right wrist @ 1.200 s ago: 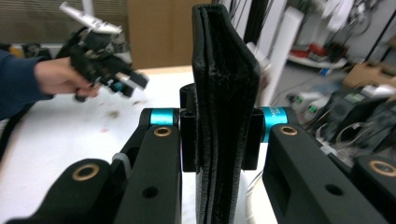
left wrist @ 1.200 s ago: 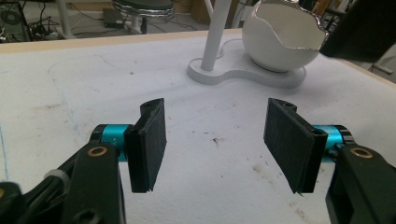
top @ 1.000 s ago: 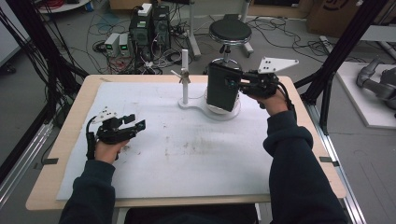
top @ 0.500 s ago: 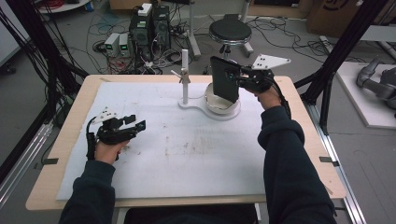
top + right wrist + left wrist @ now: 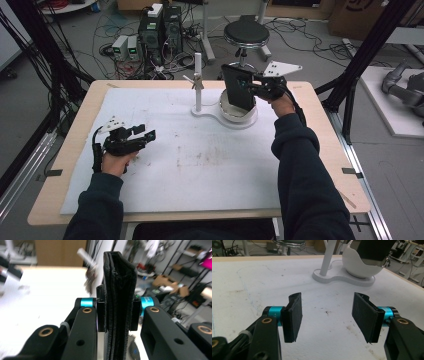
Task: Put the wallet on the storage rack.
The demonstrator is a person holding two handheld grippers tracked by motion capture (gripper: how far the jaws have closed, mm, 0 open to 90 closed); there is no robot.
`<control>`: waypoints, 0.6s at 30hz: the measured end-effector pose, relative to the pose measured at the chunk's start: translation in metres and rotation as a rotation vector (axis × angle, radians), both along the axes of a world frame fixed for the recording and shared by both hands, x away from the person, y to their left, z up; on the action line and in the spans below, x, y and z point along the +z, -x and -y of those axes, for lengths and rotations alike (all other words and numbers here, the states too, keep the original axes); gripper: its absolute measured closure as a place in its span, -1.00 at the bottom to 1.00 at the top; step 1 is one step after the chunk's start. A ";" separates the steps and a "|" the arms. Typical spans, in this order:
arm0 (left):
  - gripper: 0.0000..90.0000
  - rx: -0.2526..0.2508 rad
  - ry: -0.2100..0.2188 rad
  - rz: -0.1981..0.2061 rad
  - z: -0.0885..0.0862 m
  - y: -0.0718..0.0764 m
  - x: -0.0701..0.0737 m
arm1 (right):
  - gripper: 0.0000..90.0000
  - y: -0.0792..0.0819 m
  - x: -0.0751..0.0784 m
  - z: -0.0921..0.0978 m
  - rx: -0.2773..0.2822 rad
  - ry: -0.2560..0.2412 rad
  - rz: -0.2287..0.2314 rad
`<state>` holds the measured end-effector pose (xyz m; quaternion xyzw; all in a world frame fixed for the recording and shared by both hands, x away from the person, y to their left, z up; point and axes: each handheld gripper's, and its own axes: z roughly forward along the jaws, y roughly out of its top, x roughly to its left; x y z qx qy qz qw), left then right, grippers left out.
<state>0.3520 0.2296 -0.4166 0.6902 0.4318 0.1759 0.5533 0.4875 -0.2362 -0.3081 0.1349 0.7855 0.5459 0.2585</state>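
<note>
- Black flat leather-like wallet (image 5: 238,86) is held upright above the round white bowl-shaped holder (image 5: 239,113) at the far right of the tabletop (image 5: 200,160); whether it touches the holder I cannot tell.
- Right tongs (image 5: 254,86) are clenched on the wallet's edge; in the right gripper view its stitched rim (image 5: 117,305) stands pinched between both pads.
- Left tongs (image 5: 327,316) are released, jaws wide apart with nothing between, low over the stained white mat (image 5: 210,145), well apart from the holder.
- Thin white post (image 5: 198,82) rises just beside the holder on a shared base.

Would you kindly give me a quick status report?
Left gripper open, idle. Right gripper shut on black wallet, above white bowl. White post stands beside it.
</note>
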 end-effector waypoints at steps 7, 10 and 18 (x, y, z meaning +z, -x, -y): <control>-0.08 0.004 0.014 -0.009 -0.001 0.002 0.000 | 0.67 0.014 -0.020 -0.008 0.053 0.088 -0.037; -0.08 0.002 0.012 -0.008 -0.002 0.002 0.000 | 0.63 0.019 -0.027 -0.009 0.074 0.094 -0.075; -0.08 0.006 0.025 -0.007 -0.003 0.003 0.001 | 0.52 0.030 -0.026 -0.014 0.083 0.157 -0.143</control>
